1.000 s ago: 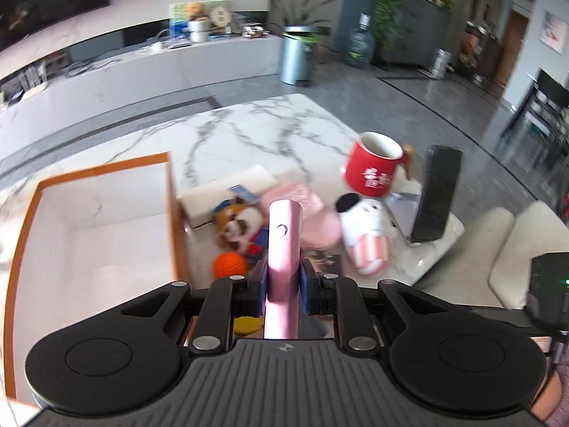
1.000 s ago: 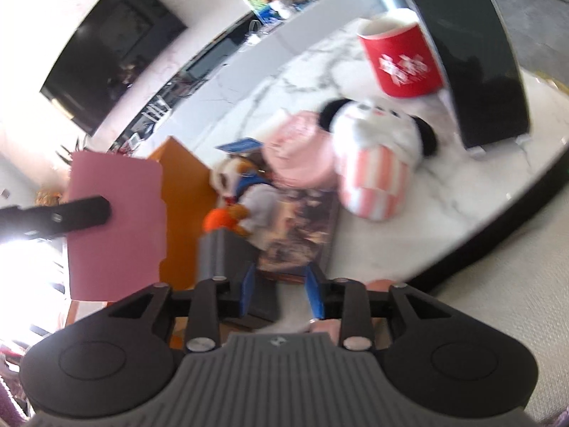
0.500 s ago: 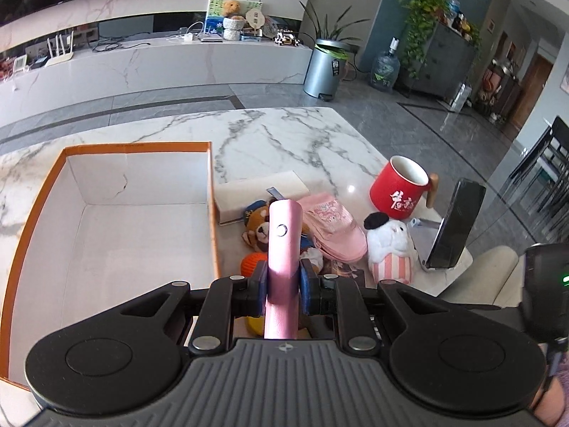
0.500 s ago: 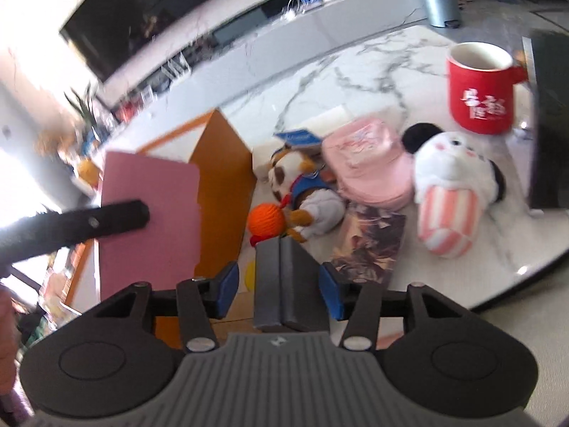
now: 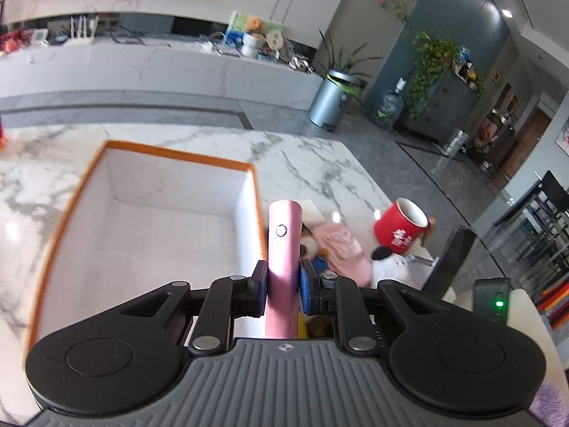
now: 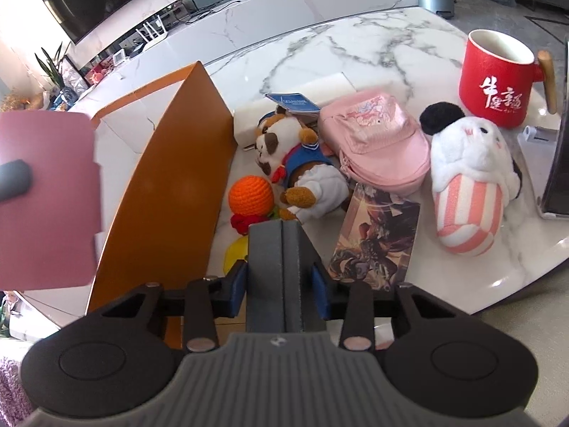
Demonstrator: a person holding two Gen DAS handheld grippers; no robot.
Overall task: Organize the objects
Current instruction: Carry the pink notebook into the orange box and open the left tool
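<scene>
My left gripper (image 5: 283, 284) is shut on a slim pink device (image 5: 284, 235), held edge-on above the right wall of the orange-rimmed white box (image 5: 177, 154). The right wrist view shows that device as a flat pink slab (image 6: 46, 195) at the far left, beside the box's orange wall (image 6: 170, 185). My right gripper (image 6: 279, 284) has a grey two-part case (image 6: 281, 256) between its jaws, which are closing, the blue pads against its sides. It hangs over the table's near edge, in front of the toys.
On the marble table right of the box lie a plush dog (image 6: 295, 163), an orange crochet ball (image 6: 250, 195), a pink pouch (image 6: 377, 142), a striped plush slipper (image 6: 469, 185), a picture card (image 6: 377, 242) and a red mug (image 6: 498, 78). A black phone (image 6: 558, 163) stands at the right edge.
The left gripper has swung left with the pink device, so the box now fills its view. The right gripper's pads stood off the grey case half a second ago and have closed back onto it.
</scene>
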